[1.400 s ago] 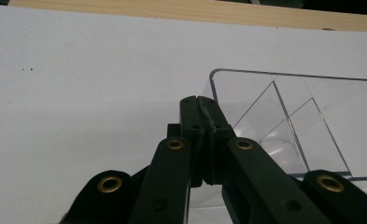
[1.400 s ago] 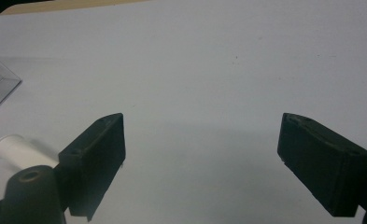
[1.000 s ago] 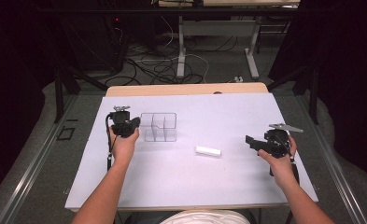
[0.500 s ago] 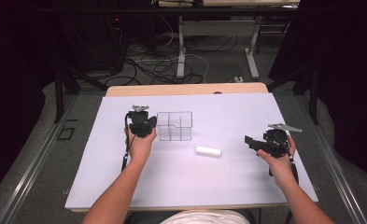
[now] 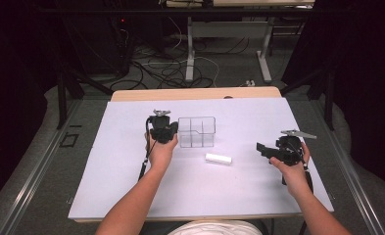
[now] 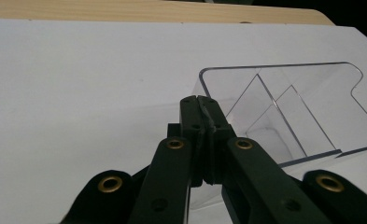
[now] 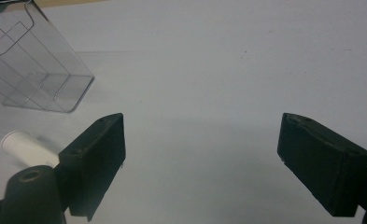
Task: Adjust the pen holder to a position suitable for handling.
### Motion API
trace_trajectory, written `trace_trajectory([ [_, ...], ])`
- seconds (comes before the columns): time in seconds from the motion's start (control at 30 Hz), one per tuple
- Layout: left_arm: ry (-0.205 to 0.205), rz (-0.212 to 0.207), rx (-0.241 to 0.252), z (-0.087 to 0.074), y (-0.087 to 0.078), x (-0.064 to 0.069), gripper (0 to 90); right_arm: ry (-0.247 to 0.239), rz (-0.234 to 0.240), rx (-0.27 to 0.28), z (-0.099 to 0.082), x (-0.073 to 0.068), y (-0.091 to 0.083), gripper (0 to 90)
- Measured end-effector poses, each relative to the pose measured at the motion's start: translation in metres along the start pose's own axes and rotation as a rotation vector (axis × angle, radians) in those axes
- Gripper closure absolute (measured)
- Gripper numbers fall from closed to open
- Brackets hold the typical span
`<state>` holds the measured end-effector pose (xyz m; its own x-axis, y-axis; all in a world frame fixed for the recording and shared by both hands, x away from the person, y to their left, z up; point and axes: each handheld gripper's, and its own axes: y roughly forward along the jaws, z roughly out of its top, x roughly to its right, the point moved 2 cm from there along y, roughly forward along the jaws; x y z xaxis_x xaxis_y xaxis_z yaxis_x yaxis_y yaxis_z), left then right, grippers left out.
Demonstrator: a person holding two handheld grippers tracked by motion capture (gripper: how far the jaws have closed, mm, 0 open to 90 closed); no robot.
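A clear plastic box (image 5: 196, 132) with inner dividers stands on the white table cover (image 5: 131, 171), near its middle. My left gripper (image 5: 172, 130) is at the box's left side, shut on that side wall. In the left gripper view the closed jaws (image 6: 201, 100) meet at the wall's edge, with the box (image 6: 288, 107) beyond them. A small white cylinder (image 5: 218, 158) lies in front of the box. My right gripper (image 5: 261, 149) hovers to the right of it, open with nothing between its jaws (image 7: 200, 140). The cylinder (image 7: 22, 147) and the box (image 7: 31, 70) sit off to its left.
A strip of wooden tabletop (image 5: 195, 93) shows past the cover's far edge. Beyond it are desk legs and cables on the floor (image 5: 180, 68). Bare cover lies to the left of the box and along the near edge.
The left hand has slid to the right across the table, and the clear box has travelled with its gripper. The right hand and the white cylinder have stayed put.
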<state>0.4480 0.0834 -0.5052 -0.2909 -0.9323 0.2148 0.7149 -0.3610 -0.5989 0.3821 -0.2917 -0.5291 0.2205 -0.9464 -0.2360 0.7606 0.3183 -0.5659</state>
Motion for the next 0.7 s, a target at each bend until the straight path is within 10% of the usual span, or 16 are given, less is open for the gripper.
trace_trajectory([
  [0.7, 0.007, -0.017, -0.005, 0.0028, 0.0039, 0.0038, 90.0, -0.002, 0.004, -0.005, -0.0003, 0.0002, 0.0002, 14.7],
])
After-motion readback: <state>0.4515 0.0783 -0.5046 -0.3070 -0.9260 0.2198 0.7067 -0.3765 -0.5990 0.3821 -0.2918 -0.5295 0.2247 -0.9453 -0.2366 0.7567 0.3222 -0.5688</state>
